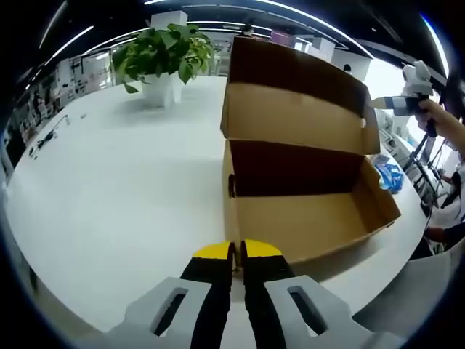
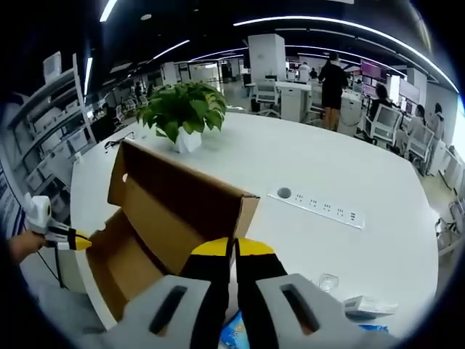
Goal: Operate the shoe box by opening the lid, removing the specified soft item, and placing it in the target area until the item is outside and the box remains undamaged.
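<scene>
The brown cardboard shoe box [image 1: 305, 196] was seen standing open on the round white worktop [image 1: 123, 189], its hinged lid [image 1: 298, 94] raised upright behind the cavity. In the left gripper view, the left gripper [image 1: 237, 254] was held just in front of the box's near corner, its yellow-tipped black jaws brought almost together with only a thin slit between them and nothing gripped. The box interior, as far as it could be seen from there, showed bare cardboard; whether the soft item lay inside could not be told.

In the right gripper view, the right gripper [image 2: 233, 251] was held over the box's end wall [image 2: 174, 218], jaws likewise pressed nearly shut and holding nothing. The other gripper [image 2: 51, 229] was caught at the left edge, beyond the box. A blue soft packet [image 2: 240, 334] was glimpsed just beneath the right jaws, outside the box on the worktop. A potted green plant [image 2: 182, 113] was seen farther back on the worktop, and a white power strip [image 2: 316, 206] lay off to the right.
</scene>
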